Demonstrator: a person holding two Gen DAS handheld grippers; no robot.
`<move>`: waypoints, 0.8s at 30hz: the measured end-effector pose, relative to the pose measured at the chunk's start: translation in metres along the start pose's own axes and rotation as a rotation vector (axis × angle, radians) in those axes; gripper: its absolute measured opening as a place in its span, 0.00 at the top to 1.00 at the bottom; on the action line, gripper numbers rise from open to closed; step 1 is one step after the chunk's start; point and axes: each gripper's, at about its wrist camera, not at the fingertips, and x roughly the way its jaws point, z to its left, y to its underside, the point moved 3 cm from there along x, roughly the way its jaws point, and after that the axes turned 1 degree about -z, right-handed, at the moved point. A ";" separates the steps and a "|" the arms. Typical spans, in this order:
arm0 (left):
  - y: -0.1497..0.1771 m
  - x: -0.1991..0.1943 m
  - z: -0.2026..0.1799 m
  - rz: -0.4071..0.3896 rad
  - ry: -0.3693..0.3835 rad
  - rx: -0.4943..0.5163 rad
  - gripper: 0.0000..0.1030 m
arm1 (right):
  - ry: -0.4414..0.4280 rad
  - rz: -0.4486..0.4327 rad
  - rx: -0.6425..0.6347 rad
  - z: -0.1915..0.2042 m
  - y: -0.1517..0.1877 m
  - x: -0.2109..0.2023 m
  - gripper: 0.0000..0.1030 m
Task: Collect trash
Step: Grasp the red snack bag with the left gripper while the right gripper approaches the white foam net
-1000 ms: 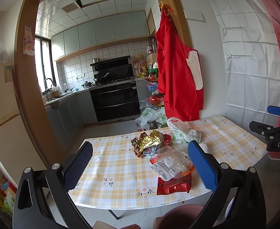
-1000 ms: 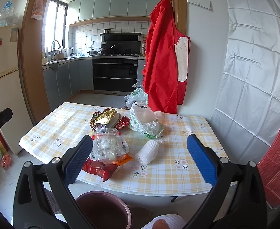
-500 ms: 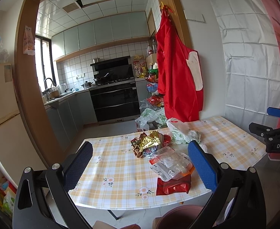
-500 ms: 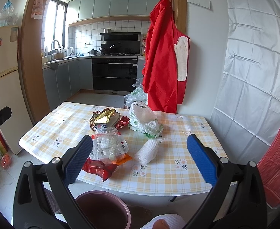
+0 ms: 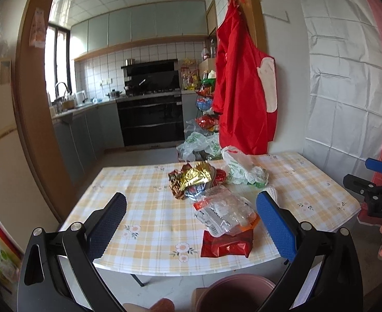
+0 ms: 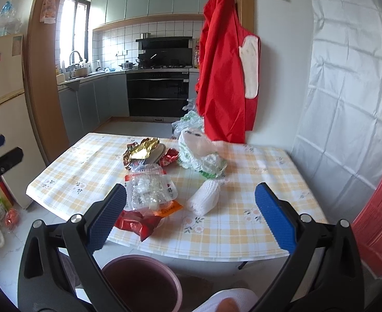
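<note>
Trash lies on a yellow checked table [image 5: 144, 208] [image 6: 243, 234]: a red wrapper [image 5: 226, 243] [image 6: 135, 223] at the near edge, a clear plastic packet [image 5: 223, 209] [image 6: 149, 189] on it, a gold foil wrapper [image 5: 191, 176] [image 6: 141, 149], a white-green plastic bag [image 5: 243, 170] [image 6: 201, 156] and a white foam net roll [image 6: 204, 200]. A pink bin [image 6: 141, 280] [image 5: 240, 293] stands on the floor below the near edge. My left gripper [image 5: 191, 223] and right gripper [image 6: 191, 218] are both open and empty, held back from the table.
A red apron [image 5: 243, 104] hangs on the wall behind the table. More plastic bags [image 5: 198, 145] lie on the floor beyond it. A fridge [image 6: 3, 119] stands at the left. The kitchen with a black oven [image 5: 149, 124] lies behind.
Both grippers have shifted only slightly; the right one has edged a little closer to the table. Nothing has been taken hold of.
</note>
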 end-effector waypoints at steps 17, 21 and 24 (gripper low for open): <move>0.116 0.128 0.020 0.414 0.065 -0.164 0.05 | -0.058 0.261 0.132 -0.026 0.108 0.128 0.05; 0.126 0.144 0.018 0.446 0.075 -0.187 0.05 | -0.027 0.298 0.144 -0.032 0.124 0.151 0.05; 0.133 0.157 0.013 0.485 0.072 -0.191 0.05 | -0.042 0.315 0.167 -0.038 0.133 0.160 0.05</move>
